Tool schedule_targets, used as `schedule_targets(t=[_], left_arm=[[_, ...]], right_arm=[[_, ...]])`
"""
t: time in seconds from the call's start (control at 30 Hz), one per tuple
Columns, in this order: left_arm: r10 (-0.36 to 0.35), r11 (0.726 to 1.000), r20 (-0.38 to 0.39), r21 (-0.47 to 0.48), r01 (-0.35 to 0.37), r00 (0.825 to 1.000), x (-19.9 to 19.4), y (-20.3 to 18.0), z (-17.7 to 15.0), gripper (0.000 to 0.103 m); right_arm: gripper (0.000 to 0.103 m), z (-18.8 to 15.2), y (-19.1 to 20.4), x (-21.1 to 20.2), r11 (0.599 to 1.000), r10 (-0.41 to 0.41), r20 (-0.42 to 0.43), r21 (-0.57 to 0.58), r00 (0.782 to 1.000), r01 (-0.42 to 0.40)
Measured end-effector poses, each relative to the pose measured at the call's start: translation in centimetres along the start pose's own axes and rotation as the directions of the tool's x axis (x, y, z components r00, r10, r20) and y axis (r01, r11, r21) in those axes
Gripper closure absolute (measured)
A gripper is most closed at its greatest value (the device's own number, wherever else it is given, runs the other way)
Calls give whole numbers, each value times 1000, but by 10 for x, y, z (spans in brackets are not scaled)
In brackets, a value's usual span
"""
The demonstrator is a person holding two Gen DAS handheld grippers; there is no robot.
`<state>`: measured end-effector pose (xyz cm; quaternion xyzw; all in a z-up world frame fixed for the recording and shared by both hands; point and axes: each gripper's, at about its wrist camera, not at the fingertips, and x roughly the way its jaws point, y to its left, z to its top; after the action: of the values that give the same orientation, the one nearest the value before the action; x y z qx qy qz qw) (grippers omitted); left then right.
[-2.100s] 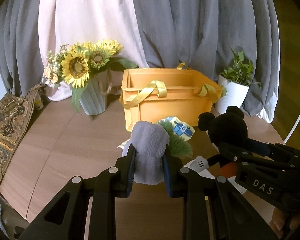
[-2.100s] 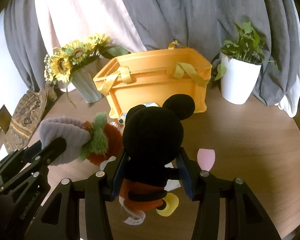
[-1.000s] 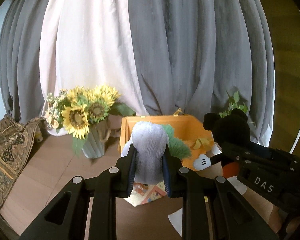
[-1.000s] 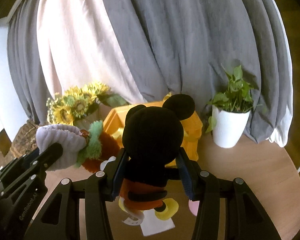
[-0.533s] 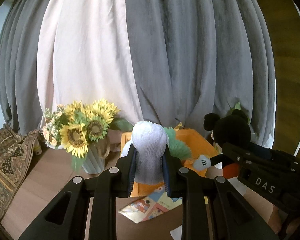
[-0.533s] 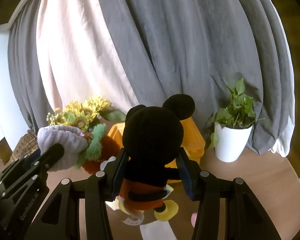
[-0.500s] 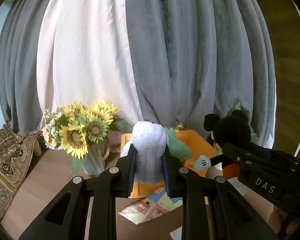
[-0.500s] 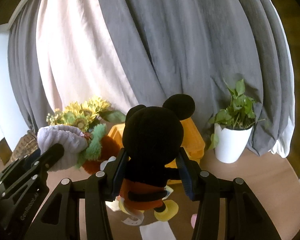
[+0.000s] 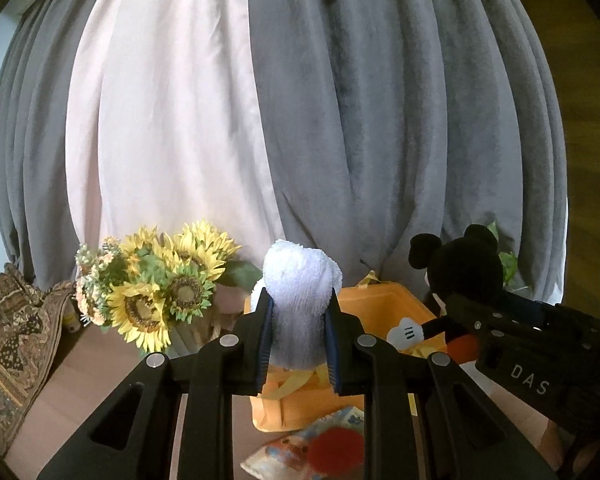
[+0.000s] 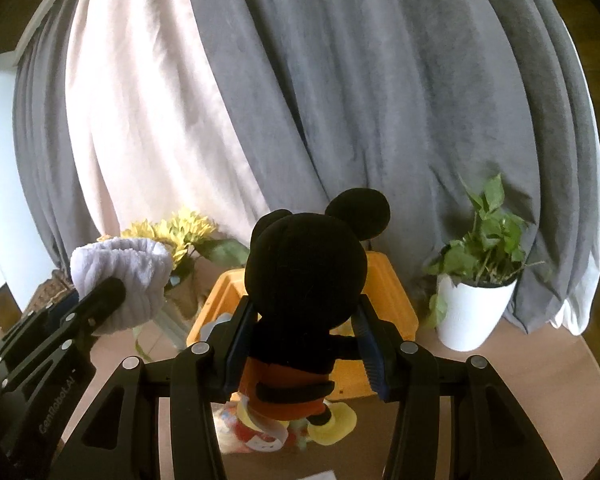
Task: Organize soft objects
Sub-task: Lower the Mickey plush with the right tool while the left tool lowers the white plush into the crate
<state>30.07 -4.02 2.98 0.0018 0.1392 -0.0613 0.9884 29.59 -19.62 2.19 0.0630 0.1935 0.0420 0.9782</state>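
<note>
My left gripper is shut on a pale lavender fluffy plush, held up in the air; the same plush shows at the left of the right wrist view. My right gripper is shut on a black mouse plush with orange shorts and yellow shoes, seen also at the right of the left wrist view as the mouse plush. Both toys hang in front of and above an orange bin with yellow handles, also the orange bin. The bin's inside is mostly hidden.
A sunflower bouquet in a vase stands left of the bin. A white potted plant stands to its right. Picture cards lie on the round wooden table in front of the bin. Grey and pink curtains hang behind; a patterned cloth lies far left.
Both grippers have risen and moved toward the bin with their plushes. The bin and flowers sit lower in view, with more curtain showing. The green and orange toy is no longer seen.
</note>
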Motion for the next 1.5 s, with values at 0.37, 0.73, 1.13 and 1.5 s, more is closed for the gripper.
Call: schedule_targets(t=[0.37, 0.73, 1.13, 1.5], left_arm=[[-3, 1000, -10, -2, 3, 1000, 49, 8, 13, 80], [4, 1000, -56, -3, -4, 998, 104, 17, 15, 80], [-14, 1000, -160, -13, 13, 987, 167, 18, -7, 79], [-48, 999, -275, -24, 43, 960, 194, 9, -33, 77]], right_arm=[[53, 22, -5, 42, 1000, 11, 5, -13, 1000, -11], [53, 37, -5, 96, 1000, 25, -7, -7, 1000, -25], [53, 27, -13, 163, 999, 26, -85, 23, 996, -25], [50, 1, -24, 203, 998, 27, -239, 57, 971, -14]])
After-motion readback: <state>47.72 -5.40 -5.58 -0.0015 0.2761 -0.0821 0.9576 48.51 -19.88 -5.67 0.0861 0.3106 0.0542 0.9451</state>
